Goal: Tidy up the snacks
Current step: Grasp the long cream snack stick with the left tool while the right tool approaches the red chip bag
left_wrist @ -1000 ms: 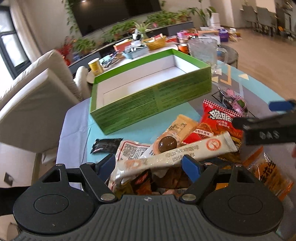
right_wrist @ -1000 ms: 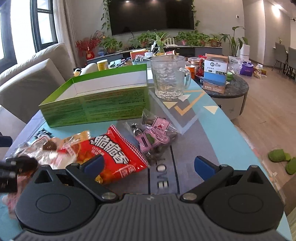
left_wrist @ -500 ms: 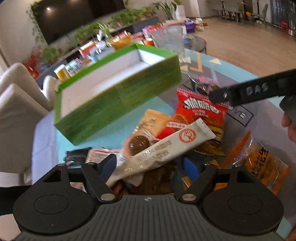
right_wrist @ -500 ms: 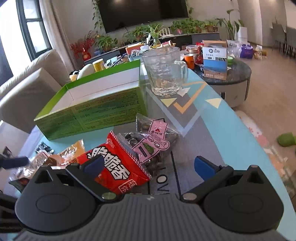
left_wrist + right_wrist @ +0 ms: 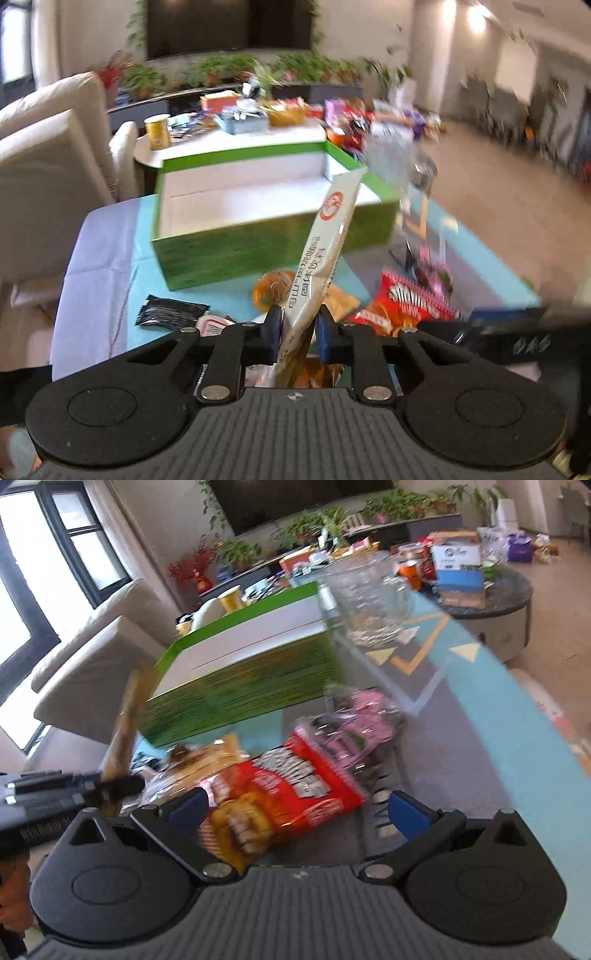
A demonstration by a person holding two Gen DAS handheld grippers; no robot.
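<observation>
The left gripper [image 5: 297,328] is clamping the long beige stick pack [image 5: 325,251] near its lower end, both blue pads pressing its sides, w/ the pack sticking up and leaning a bit right so its top end is overlapping the near right corner of the green box [image 5: 236,243] in the left wrist view. The box is sitting open toward the far side of the table [image 5: 107,236], white inside, nothing visible in it. Below the held pack, the rest of the snacks are lying in a pile near the table's front edge: a round brown cookie pack [image 5: 275,290] just behind the left pads, a black sachet [image 5: 168,312] off to the left by the lavender cloth edge, and a red chip bag [image 5: 413,299] to the right. The right gripper [image 5: 295,808] is hanging w/ its fingers spread wide apart, gripping nothing, the red chip bag [image 5: 291,794] lying betw. and just ahead of them. A clear bag w/ pink labels [image 5: 362,723] is touching the red bag's far end, and a glass mug [image 5: 369,598] is standing by the box's right end. Both views are blurry.
</observation>
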